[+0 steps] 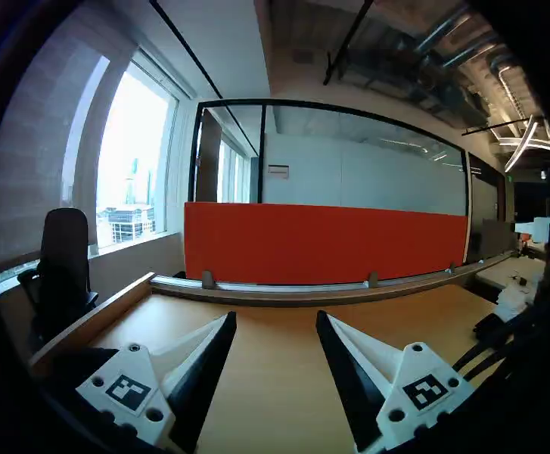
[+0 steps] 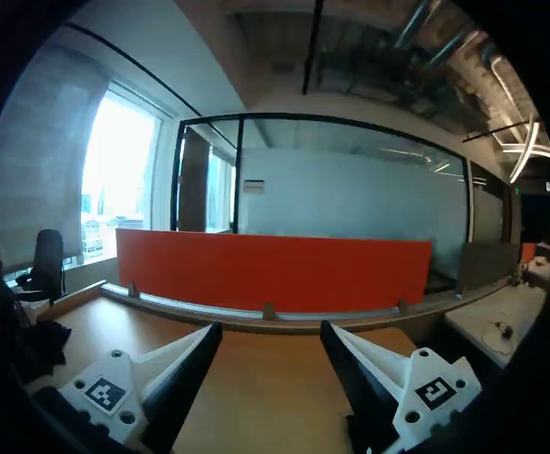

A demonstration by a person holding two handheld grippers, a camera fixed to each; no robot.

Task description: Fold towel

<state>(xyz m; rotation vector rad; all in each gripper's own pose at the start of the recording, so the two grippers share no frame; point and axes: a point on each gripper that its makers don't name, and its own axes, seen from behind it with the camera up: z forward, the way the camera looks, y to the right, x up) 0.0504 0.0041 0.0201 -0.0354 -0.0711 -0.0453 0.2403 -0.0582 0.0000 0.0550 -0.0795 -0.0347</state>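
Observation:
My left gripper stands open above a wooden desk, with bare desk top between its two fingers. My right gripper is open too, held over the same kind of wooden desk, nothing between its fingers. Both point level toward the far edge of the desk.
An orange divider panel runs along the desk's far edge, seen also as the orange panel. A black office chair stands at the left by the window. Dark cables lie at the right. A dark bundle sits at the left.

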